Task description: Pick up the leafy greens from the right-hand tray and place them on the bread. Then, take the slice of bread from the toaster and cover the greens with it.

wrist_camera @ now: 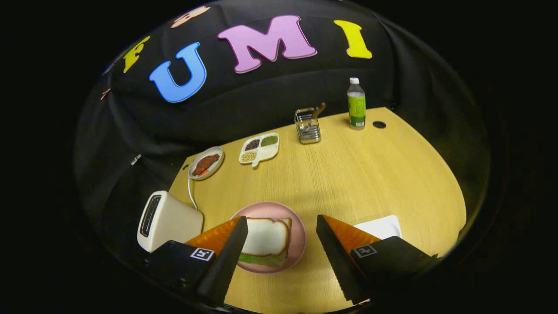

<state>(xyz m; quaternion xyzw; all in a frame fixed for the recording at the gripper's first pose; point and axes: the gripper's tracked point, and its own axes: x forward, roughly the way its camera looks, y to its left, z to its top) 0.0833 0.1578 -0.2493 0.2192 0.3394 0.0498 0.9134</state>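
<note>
No readable text or labels.

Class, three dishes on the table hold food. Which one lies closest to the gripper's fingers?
The pink plate with the bread, just ahead of the open gripper. The small meat plate and divided dish lie far beyond.

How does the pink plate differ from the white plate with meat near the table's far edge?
The pink plate lies just ahead of the open hand-held gripper and holds bread over greens. The white plate sits far beyond the fingers, looks smaller, and holds brown meat. Both are round and rest on the table.
</note>
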